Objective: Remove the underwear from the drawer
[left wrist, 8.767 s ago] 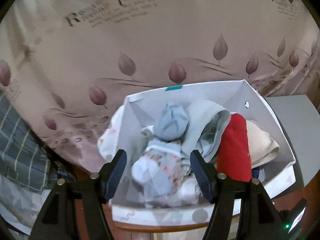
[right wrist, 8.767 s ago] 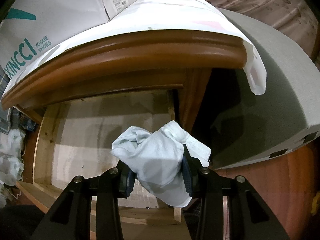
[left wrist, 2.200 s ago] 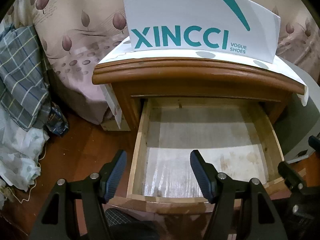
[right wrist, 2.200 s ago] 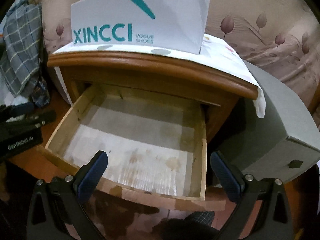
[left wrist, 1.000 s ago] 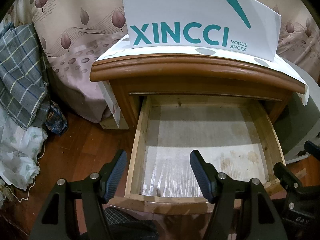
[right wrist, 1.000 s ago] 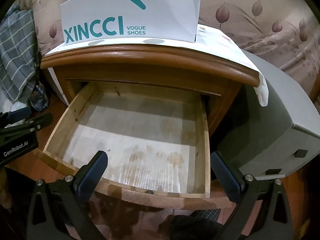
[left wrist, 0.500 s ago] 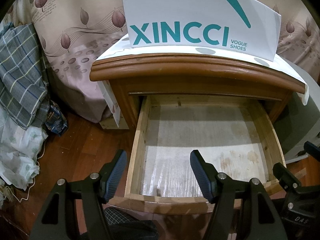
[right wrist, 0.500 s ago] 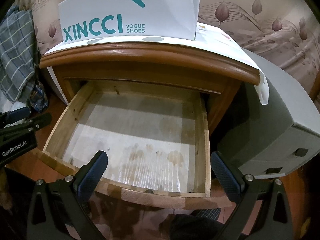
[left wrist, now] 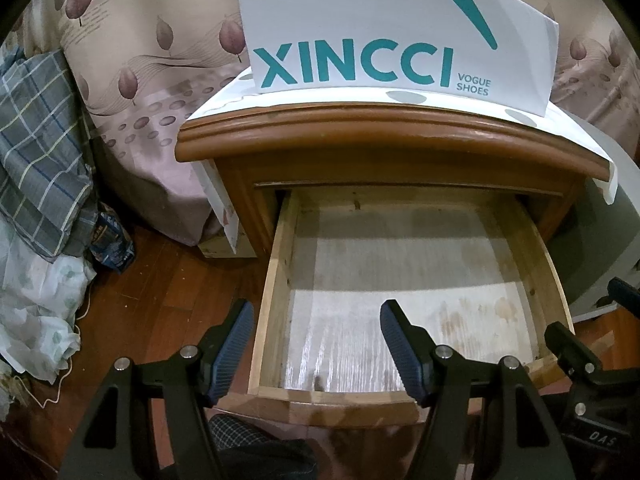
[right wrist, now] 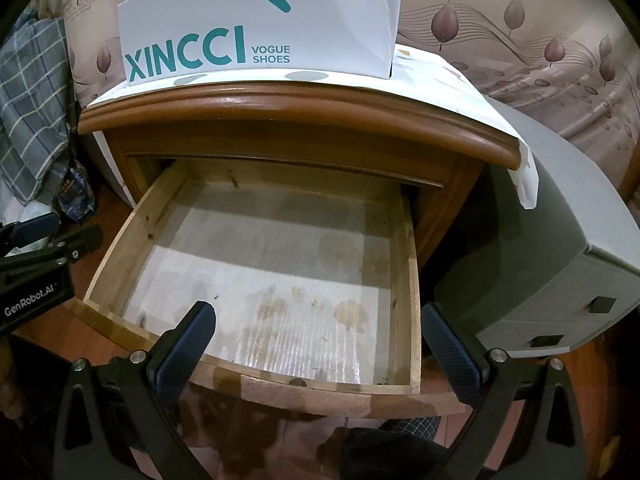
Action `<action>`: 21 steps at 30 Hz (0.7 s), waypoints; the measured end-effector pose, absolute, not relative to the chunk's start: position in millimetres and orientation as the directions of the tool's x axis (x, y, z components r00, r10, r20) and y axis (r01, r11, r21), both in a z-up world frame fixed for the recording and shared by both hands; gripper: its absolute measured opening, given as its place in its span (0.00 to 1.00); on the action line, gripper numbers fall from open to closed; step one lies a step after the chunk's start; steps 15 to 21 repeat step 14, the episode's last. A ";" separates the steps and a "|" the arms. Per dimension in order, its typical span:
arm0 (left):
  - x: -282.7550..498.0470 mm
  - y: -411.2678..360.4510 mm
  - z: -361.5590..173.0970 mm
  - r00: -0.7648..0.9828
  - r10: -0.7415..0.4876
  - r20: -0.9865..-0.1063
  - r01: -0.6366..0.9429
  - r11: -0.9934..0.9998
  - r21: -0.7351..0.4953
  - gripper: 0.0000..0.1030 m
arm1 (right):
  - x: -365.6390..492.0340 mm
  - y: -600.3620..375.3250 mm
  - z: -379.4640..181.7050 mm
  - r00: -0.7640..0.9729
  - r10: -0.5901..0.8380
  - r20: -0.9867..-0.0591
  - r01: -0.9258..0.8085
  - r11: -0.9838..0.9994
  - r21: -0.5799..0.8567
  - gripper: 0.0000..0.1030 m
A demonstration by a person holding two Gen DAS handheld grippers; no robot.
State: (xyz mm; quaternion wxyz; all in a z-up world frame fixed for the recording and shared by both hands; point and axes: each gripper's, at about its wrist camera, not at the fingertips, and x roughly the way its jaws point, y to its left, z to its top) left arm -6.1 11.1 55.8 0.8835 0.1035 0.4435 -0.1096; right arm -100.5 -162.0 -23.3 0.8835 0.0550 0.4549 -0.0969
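The drawer (left wrist: 408,280) stands pulled out and bare; no underwear shows in it. Both the left claw (left wrist: 316,348) and right claw (right wrist: 318,350) hang apart, holding nothing. Such cloth would be light, soft, best pinched at a fold

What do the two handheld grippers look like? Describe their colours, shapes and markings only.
Both are matte black plastic frames with silver screw heads. The left gripper and right gripper each carry two angled fingers faced with dark blue textured pads. In the right wrist view, the left gripper's body reads "GenRobot.AI" in white. No cables or sleeves are visible.
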 end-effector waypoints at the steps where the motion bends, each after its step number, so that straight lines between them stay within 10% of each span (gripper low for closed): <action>1: -6.0 11.2 55.8 0.581 -0.103 -0.807 0.287 0.954 0.085 0.66 | -100.7 -162.2 -23.5 0.567 -0.120 -0.815 0.221 0.975 0.010 0.98; 21: -10.5 9.0 56.4 0.592 -0.113 -0.798 0.305 0.948 0.092 0.66 | -100.7 -161.7 -24.1 0.566 -0.121 -0.816 0.221 0.975 0.008 0.98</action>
